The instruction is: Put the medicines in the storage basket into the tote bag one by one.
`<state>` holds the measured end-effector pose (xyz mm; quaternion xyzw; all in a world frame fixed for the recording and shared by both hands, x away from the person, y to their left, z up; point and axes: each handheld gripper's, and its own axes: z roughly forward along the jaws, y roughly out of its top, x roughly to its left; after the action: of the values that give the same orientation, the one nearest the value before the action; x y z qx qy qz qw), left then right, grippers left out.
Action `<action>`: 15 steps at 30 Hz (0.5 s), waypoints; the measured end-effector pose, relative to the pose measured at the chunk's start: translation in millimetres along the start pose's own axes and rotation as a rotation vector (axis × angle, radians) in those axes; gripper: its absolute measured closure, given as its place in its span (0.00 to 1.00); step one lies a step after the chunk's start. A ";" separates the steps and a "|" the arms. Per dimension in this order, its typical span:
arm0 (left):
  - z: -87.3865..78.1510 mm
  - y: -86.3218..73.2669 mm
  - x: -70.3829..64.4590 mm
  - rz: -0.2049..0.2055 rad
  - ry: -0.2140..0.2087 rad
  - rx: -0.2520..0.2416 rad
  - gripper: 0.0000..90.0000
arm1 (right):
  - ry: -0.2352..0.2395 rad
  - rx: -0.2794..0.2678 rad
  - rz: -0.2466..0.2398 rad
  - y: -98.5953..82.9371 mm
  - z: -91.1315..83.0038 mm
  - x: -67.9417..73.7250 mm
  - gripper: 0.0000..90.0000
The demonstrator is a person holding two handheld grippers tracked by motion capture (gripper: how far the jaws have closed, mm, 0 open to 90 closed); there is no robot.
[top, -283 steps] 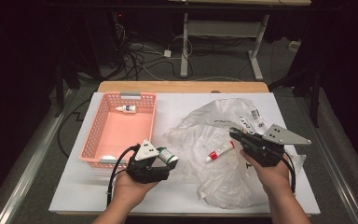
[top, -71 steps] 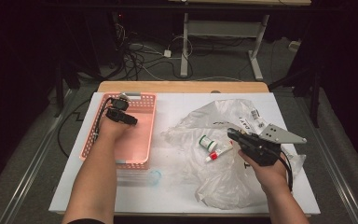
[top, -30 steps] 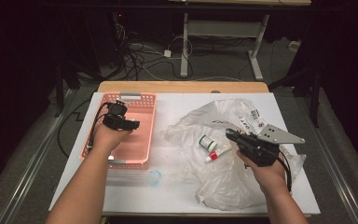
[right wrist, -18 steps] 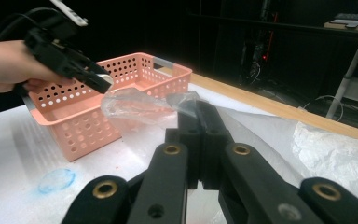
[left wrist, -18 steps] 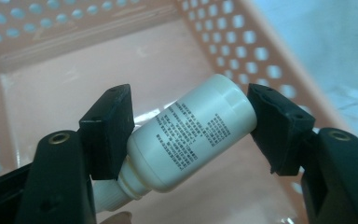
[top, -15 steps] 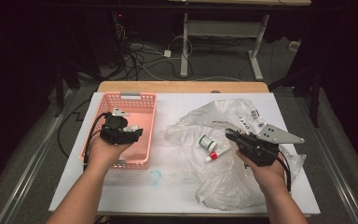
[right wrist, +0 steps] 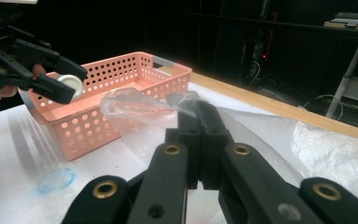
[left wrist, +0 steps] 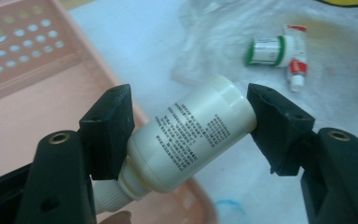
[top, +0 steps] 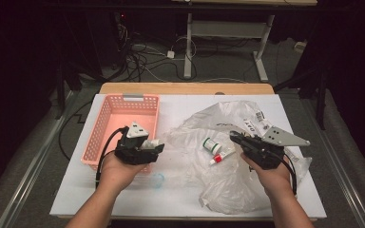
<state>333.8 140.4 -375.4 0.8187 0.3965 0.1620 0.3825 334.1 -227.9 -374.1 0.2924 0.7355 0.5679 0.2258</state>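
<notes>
My left gripper (top: 153,146) (left wrist: 190,122) is shut on a white bottle (left wrist: 191,135) with small printed text, held slantwise over the near right corner of the pink basket (top: 119,116). The same bottle (right wrist: 71,84) shows end-on in the right gripper view. On the right, my right gripper (top: 235,138) (right wrist: 196,110) is shut on a fold of the clear plastic bag (top: 228,180) (right wrist: 135,106) and lifts it a little. A green-capped small jar (top: 212,145) (left wrist: 266,50) and a red-and-white tube (top: 221,155) (left wrist: 296,65) lie on the bag between the grippers.
The white table (top: 180,204) carries a blue ring mark (top: 158,179) near the front, just right of the basket. The bag spreads over the right half of the table. Cables and desk legs stand on the floor beyond the table's far wooden edge (top: 185,88).
The left gripper has drawn back from the basket's far end to its near right corner with the white bottle between its jaws. The right gripper has kept hold of the bag and barely moved.
</notes>
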 end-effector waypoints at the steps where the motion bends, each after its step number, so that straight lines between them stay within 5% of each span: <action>1: 0.3 0.4 -4.1 0.006 -0.009 -0.003 0.37 | 0.000 -0.001 0.002 0.0 0.1 0.1 1.00; 15: 25.9 5.1 -49.9 0.080 -0.107 0.004 0.37 | 0.004 0.001 -0.002 0.1 0.6 1.0 1.00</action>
<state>319.6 86.9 -386.6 0.8421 0.3427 0.1327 0.3948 333.8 -226.7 -374.1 0.2905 0.7366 0.5679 0.2247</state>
